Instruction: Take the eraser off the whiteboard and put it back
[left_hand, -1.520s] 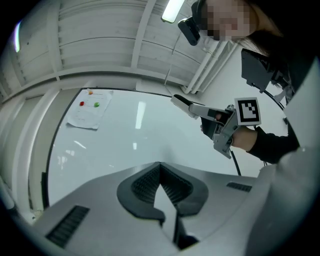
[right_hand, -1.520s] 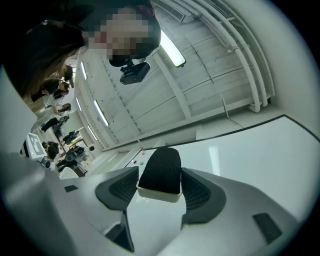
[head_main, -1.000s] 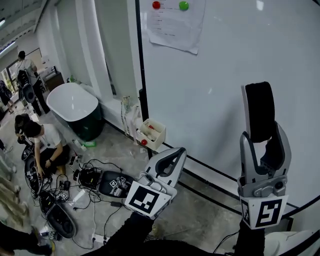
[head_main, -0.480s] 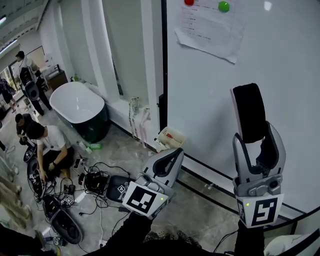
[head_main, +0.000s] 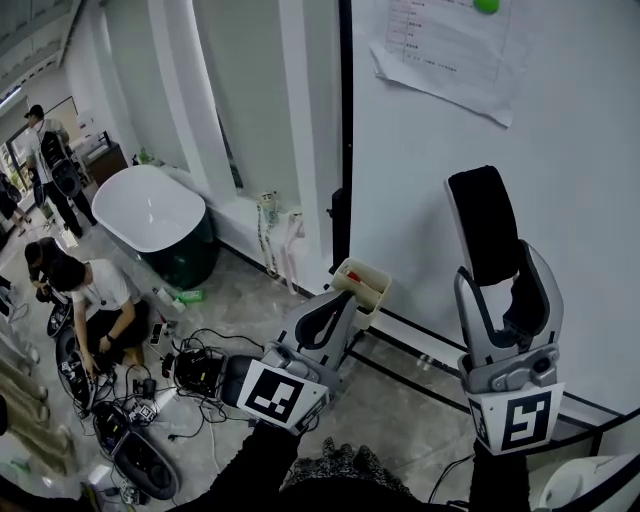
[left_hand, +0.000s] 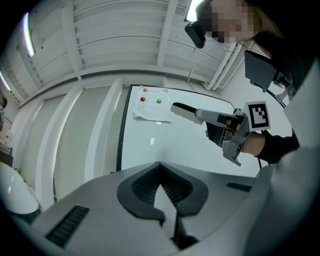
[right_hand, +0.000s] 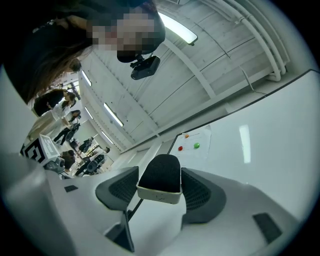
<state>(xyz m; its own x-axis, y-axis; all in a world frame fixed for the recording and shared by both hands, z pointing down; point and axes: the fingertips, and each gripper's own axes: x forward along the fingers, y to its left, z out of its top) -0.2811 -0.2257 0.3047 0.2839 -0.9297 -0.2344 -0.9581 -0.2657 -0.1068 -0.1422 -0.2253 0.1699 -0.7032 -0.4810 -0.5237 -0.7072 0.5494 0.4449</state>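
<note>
Eraser (head_main: 484, 220) in right hand-held gripper (head_main: 503, 262)

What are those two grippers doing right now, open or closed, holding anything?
Left gripper: closed, nothing in it.
Right gripper: closed on the eraser.

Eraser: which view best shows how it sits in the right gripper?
The right gripper view: the eraser sits close up, clamped in the right gripper, a jaw on each side. The head view shows it standing up out of the jaws, before the whiteboard. The left gripper view shows it small, side-on.
</note>
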